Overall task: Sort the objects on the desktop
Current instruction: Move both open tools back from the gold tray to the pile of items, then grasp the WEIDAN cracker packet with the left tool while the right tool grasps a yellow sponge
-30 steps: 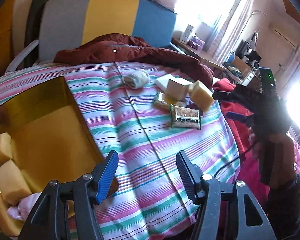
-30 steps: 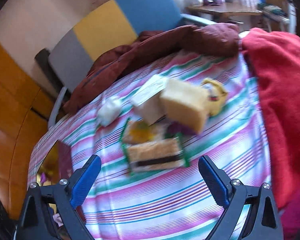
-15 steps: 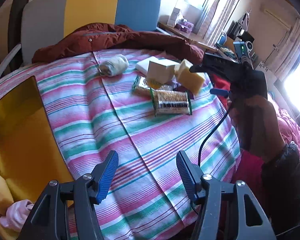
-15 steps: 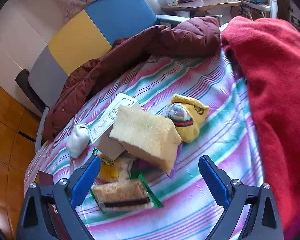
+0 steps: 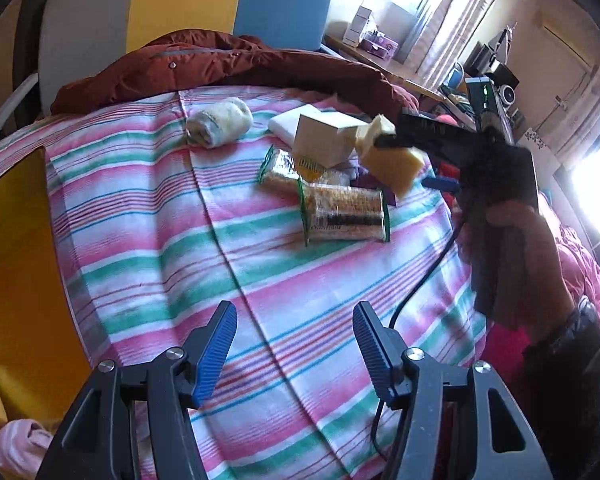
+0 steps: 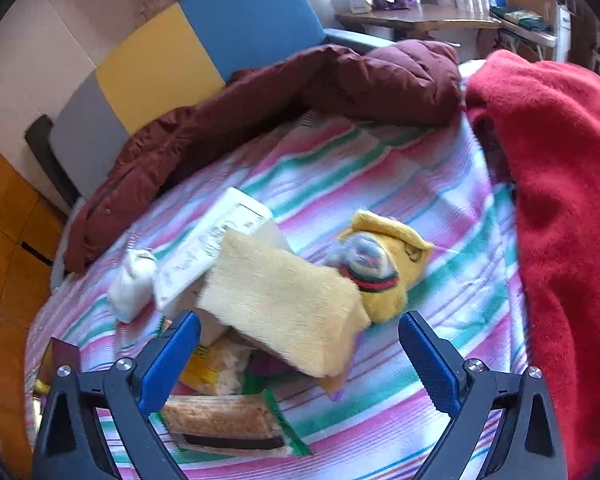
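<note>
A pile lies on the striped cloth (image 5: 228,240): a yellow sponge (image 6: 284,304) leaning on a white box (image 6: 216,240), two snack packets (image 5: 344,212), a rolled white sock (image 5: 219,122) and a yellow knitted toy (image 6: 384,264). My right gripper (image 6: 300,360) is open wide just over the sponge, one pad on either side of it, neither pressing. The left wrist view shows the same right gripper (image 5: 404,162) reaching in from the right, held by a hand (image 5: 516,248). My left gripper (image 5: 294,350) hangs open over bare cloth, nearer than the pile, with nothing between its fingers.
A yellow box (image 5: 16,260) stands at the left with sponges and a pink cloth (image 5: 16,444) inside. A maroon jacket (image 6: 300,88) lies along the far side and a red blanket (image 6: 560,200) on the right. Behind are a chair (image 5: 188,4) and a desk (image 6: 416,20).
Both grippers moved toward the pile and lower. The right one now has the sponge between its pads. In the left view the yellow box slid toward the left edge.
</note>
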The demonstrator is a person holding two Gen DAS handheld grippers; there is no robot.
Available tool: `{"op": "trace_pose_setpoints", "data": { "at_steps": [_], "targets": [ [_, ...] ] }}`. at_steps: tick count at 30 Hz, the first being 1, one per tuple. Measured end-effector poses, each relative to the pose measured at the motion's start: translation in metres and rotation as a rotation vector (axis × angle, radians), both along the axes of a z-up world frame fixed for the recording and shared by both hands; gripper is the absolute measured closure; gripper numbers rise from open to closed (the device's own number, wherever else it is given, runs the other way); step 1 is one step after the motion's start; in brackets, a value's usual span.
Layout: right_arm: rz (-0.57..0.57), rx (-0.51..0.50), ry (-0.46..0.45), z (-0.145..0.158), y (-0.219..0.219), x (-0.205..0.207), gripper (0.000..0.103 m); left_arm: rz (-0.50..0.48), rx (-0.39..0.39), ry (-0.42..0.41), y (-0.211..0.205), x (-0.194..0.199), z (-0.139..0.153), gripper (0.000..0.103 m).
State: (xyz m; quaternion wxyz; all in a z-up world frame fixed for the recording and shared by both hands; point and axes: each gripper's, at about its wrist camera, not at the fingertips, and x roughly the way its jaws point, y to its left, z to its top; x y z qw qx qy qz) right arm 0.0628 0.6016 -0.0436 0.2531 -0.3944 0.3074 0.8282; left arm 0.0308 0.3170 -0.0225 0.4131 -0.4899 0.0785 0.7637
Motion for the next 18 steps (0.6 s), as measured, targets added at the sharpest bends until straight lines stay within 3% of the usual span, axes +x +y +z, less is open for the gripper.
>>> {"op": "trace_pose_setpoints", "data": {
  "at_steps": [2,5,9,11,14,18],
  "targets": [
    [-0.021,0.009,-0.028,-0.002,0.003,0.003,0.019,0.003,-0.004,0.001,0.007,-0.002,0.000,0.042],
    [-0.066,-0.007,-0.036,-0.002,0.009,0.013,0.026,-0.004,-0.016,0.008,0.018,-0.004,-0.001,0.042],
    [-0.167,0.014,-0.031,0.005,0.017,0.032,0.024,-0.018,-0.032,0.053,0.029,-0.002,0.000,0.042],
    [-0.230,-0.006,-0.020,0.007,0.024,0.045,0.011,-0.026,-0.042,0.057,0.035,-0.002,-0.001,0.042],
    [-0.282,-0.029,-0.002,0.008,0.030,0.056,0.008,-0.035,-0.075,0.068,0.044,-0.004,-0.006,0.041],
    [-0.321,0.052,0.017,0.022,0.025,0.063,0.008,-0.027,-0.081,0.032,0.052,-0.011,-0.012,0.041]
  ]
}}
